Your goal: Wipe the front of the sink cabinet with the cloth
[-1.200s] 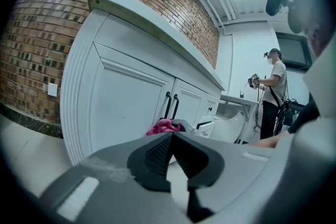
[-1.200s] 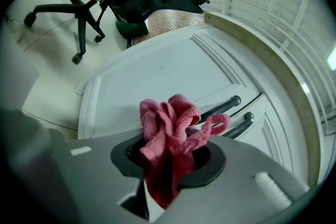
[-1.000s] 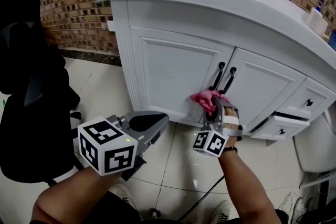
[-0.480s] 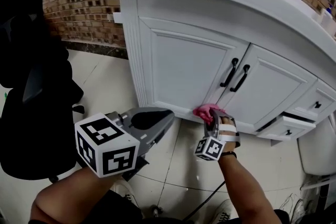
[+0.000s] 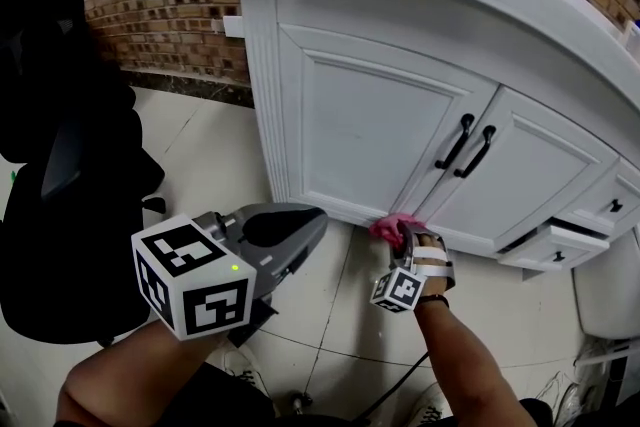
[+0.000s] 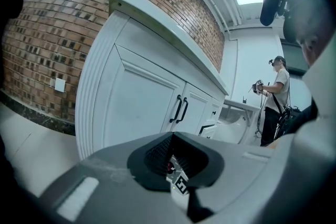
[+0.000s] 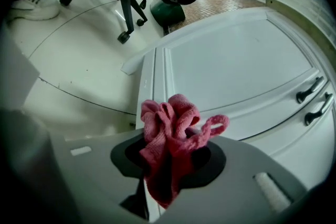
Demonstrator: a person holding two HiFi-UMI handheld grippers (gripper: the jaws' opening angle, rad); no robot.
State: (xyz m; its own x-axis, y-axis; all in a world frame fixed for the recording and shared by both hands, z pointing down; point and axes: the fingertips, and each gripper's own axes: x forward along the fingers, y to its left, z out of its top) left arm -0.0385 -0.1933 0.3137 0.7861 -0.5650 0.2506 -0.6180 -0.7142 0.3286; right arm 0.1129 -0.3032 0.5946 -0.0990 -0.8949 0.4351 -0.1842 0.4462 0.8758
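At the white wooden sink cabinet's (image 5: 370, 135) bottom edge, we have finished a downward stroke, our right gripper (image 5: 403, 238) keeping its fingers (image 7: 252, 162) clamped on the crumpled pink cloth (image 5: 391, 224).

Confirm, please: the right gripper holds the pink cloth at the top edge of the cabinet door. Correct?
No: the right gripper holds the pink cloth at the bottom edge of the cabinet door, not the top; the head view shows it.
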